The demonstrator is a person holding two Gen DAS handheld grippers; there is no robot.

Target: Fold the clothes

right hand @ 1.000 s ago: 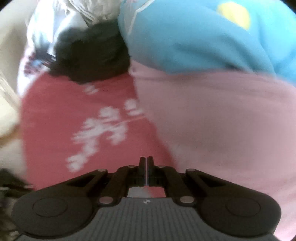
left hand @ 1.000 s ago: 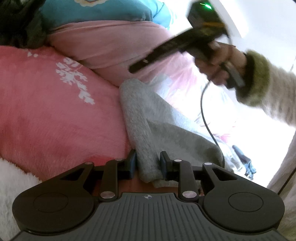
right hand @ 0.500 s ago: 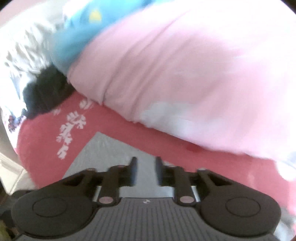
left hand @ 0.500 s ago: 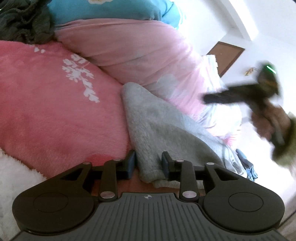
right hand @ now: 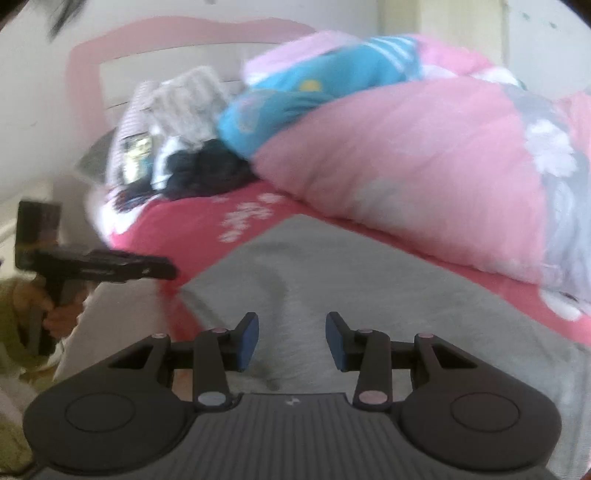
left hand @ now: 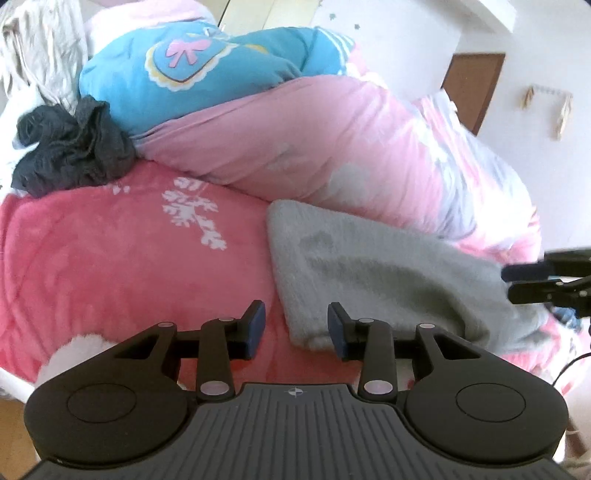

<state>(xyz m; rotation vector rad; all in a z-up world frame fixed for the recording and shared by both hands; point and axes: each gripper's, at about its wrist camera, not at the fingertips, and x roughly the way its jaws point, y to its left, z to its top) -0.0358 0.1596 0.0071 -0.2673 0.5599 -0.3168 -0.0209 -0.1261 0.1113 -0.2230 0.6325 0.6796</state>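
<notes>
Grey garment (left hand: 369, 273) lies on the red blanket (left hand: 110, 251), just below the pink duvet (left hand: 314, 140). Left gripper (left hand: 295, 325) and right gripper (right hand: 291, 339) fingers just opening, grasping nothing. Risk: pinching blanket pile with the hem, dragging both.

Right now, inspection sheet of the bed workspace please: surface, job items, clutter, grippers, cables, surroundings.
Surface: red snowflake blanket on a bed.
Job's things: grey garment lying flat on the blanket, its near corner between the left gripper's pads, unpinched.
Clutter: dark crumpled cloth, blue pillow, pink quilt behind.
Grippers: left gripper open, jaws just been opening; right gripper open over the garment, jaws just been opening.
Cables: one dark lead at the right edge.
Surroundings: brown door, pink headboard.
</notes>
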